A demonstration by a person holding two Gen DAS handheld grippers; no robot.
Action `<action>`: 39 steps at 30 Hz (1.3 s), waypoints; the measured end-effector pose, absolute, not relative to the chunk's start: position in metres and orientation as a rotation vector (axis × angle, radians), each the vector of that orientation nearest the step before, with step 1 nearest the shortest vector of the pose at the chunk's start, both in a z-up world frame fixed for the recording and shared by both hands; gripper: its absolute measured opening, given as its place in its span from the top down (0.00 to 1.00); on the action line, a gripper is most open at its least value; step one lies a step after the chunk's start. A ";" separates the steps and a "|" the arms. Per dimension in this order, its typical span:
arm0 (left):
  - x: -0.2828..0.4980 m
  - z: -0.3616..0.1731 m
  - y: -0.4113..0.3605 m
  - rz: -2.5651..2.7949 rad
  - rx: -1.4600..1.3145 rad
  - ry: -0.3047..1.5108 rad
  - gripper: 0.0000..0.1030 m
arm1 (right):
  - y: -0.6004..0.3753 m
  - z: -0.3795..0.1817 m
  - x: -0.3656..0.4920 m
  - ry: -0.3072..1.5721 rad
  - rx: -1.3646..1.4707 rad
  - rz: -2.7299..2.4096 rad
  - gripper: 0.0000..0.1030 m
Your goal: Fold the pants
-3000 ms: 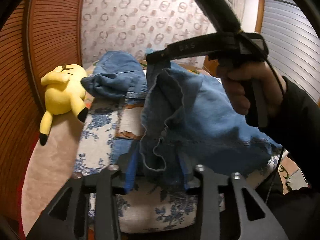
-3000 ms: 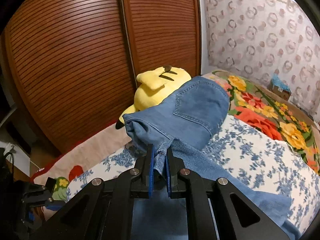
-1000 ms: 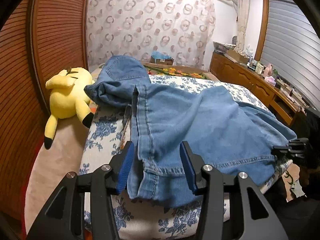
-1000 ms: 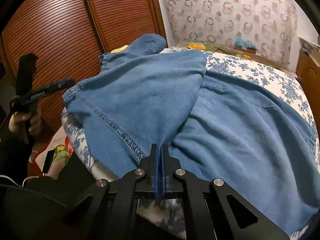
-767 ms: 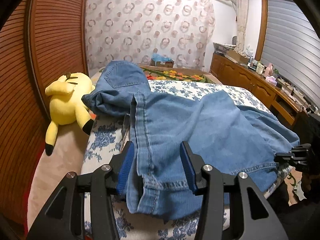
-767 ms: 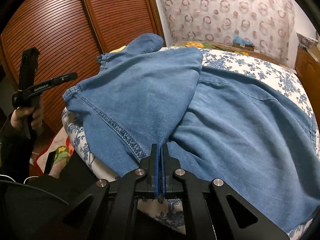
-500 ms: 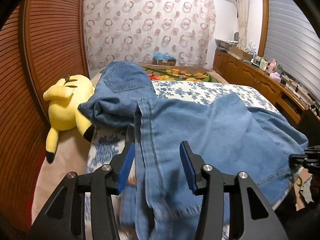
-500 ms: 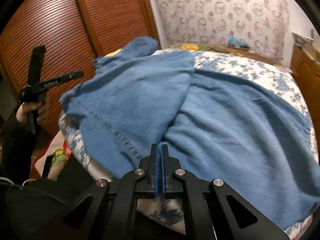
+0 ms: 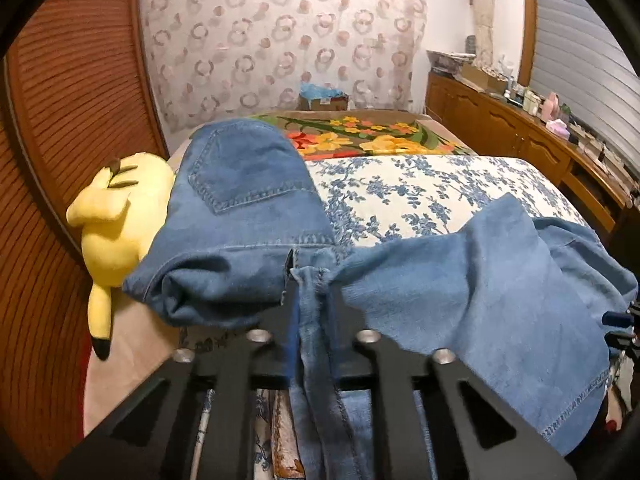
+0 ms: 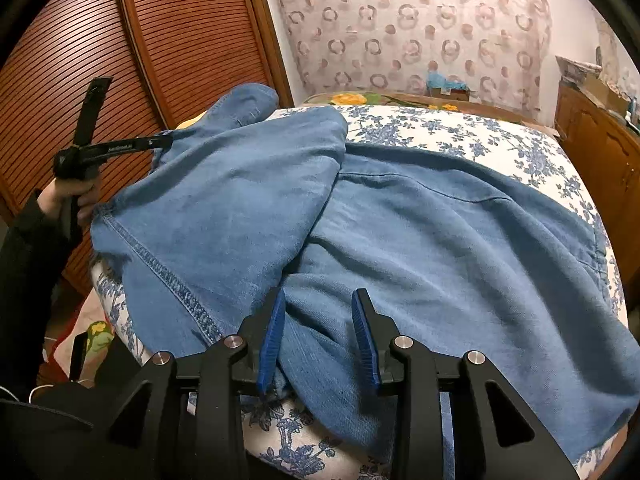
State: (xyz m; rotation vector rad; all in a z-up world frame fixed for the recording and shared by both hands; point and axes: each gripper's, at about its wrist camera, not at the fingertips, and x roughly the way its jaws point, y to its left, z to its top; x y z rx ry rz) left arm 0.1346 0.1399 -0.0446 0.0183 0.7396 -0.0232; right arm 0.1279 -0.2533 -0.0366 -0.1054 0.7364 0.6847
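Blue denim pants (image 9: 472, 280) lie spread over the bed, legs towards the right, seat with a back pocket (image 9: 240, 176) at the back left. My left gripper (image 9: 312, 304) is shut on a bunched fold of the pants near the waist, lifting it. In the right wrist view the pants (image 10: 440, 232) cover the bed's near end, one leg folded over the other. My right gripper (image 10: 318, 332) is open, its blue pads either side of the denim edge. The left gripper (image 10: 160, 142) shows there at the far left, gripping the fabric.
A yellow plush toy (image 9: 116, 216) lies at the bed's left side by the wooden slatted wardrobe (image 10: 80, 60). The bed has a blue floral cover (image 9: 420, 184) and a bright flowered blanket (image 9: 360, 136). A wooden dresser (image 9: 520, 140) stands along the right.
My left gripper has closed on the pants' fold and moved closer to the waist. My right gripper has opened and let go of the hem it was holding.
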 end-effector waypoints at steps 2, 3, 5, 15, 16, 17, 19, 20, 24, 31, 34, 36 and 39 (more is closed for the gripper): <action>0.129 -0.028 0.148 0.052 0.016 0.669 0.92 | -0.258 -0.037 0.129 0.735 -0.096 0.687 0.65; 0.129 -0.023 0.154 0.075 0.002 0.655 0.92 | -0.259 -0.038 0.129 0.734 -0.092 0.685 0.65; 0.131 -0.016 0.164 0.086 -0.016 0.654 0.92 | -0.263 -0.040 0.130 0.737 -0.081 0.682 0.65; 0.125 -0.017 0.134 0.011 0.025 0.682 0.39 | -0.274 -0.042 0.129 0.725 -0.075 0.647 0.63; 0.123 -0.017 0.129 -0.004 0.026 0.677 0.30 | -0.277 -0.042 0.129 0.722 -0.075 0.634 0.63; 0.118 -0.016 0.121 -0.018 0.030 0.672 0.25 | -0.281 -0.042 0.129 0.720 -0.076 0.621 0.62; 0.111 -0.015 0.107 -0.035 0.040 0.656 0.24 | -0.289 -0.041 0.129 0.714 -0.073 0.602 0.61; 0.107 -0.015 0.099 -0.051 0.040 0.652 0.24 | -0.293 -0.040 0.128 0.711 -0.069 0.590 0.61; 0.096 -0.015 0.075 -0.096 0.030 0.641 0.24 | -0.313 -0.033 0.126 0.693 -0.055 0.531 0.57; 0.083 -0.017 0.033 -0.176 0.047 0.638 0.24 | -0.355 -0.024 0.119 0.665 -0.046 0.410 0.55; 0.079 -0.022 0.019 -0.198 0.050 0.645 0.24 | -0.377 -0.027 0.115 0.667 -0.041 0.347 0.54; 0.076 -0.026 0.011 -0.219 0.046 0.651 0.24 | -0.391 -0.031 0.113 0.676 -0.041 0.307 0.53; 0.074 -0.032 -0.002 -0.249 0.039 0.663 0.24 | -0.418 -0.038 0.112 0.691 -0.032 0.242 0.53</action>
